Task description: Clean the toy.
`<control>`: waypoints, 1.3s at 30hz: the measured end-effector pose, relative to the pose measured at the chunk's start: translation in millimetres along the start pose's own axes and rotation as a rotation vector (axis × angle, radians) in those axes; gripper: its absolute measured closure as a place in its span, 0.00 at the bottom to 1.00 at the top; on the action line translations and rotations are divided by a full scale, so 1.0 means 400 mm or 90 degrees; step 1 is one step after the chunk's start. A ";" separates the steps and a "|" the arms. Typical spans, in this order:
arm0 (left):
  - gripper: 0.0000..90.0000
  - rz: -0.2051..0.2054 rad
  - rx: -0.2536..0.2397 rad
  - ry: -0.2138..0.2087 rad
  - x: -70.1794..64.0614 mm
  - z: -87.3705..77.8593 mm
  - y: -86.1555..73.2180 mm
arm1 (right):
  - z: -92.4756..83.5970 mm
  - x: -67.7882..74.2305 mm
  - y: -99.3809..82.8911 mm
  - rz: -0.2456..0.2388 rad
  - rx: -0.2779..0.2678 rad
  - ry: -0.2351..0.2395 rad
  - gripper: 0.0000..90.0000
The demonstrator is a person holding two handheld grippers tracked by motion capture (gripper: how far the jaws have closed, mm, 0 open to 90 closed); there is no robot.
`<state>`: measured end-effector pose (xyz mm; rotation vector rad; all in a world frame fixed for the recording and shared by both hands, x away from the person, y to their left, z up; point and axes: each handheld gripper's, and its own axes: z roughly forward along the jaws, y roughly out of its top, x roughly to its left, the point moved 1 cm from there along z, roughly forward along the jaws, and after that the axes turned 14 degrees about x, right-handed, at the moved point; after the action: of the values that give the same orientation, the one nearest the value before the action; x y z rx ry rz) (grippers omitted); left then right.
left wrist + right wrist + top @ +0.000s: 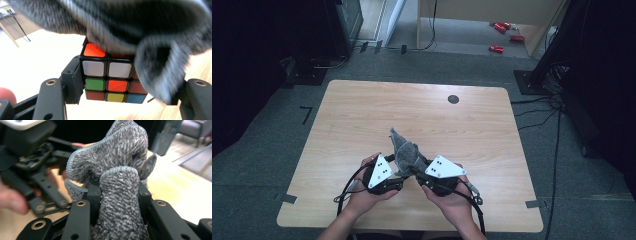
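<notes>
A light wooden table [362, 115] with rounded corners stands on a grey carpeted floor [262, 165]. A small dark round disc [453, 99] sits in its top near the far edge, right of the middle. On the floor beyond the table, several small red objects [502, 35] lie scattered, and black cables [539, 112] trail along the right side.

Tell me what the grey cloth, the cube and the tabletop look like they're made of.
Grey cloth: likely microfibre, with fuzzy pile and a stitched edge. Rubik's cube: seemingly hard black plastic with glossy coloured squares. Table: pale wood-grain top, probably matte laminate.
</notes>
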<state>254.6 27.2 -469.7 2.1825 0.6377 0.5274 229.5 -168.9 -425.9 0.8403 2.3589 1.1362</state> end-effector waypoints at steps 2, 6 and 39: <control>0.38 -0.008 -0.001 -0.007 0.002 0.002 -0.007 | 0.009 0.024 0.002 -0.036 0.017 0.006 0.73; 0.38 -0.017 -0.010 -0.001 0.005 -0.008 -0.003 | 0.011 0.017 0.008 -0.016 0.001 0.012 0.71; 0.38 -0.039 -0.030 0.001 0.021 -0.034 -0.009 | 0.006 0.028 0.015 0.051 -0.051 0.046 0.72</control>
<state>252.7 42.1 -462.9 2.1120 0.6850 0.5064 224.7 -157.2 -423.5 0.8857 2.3383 1.3057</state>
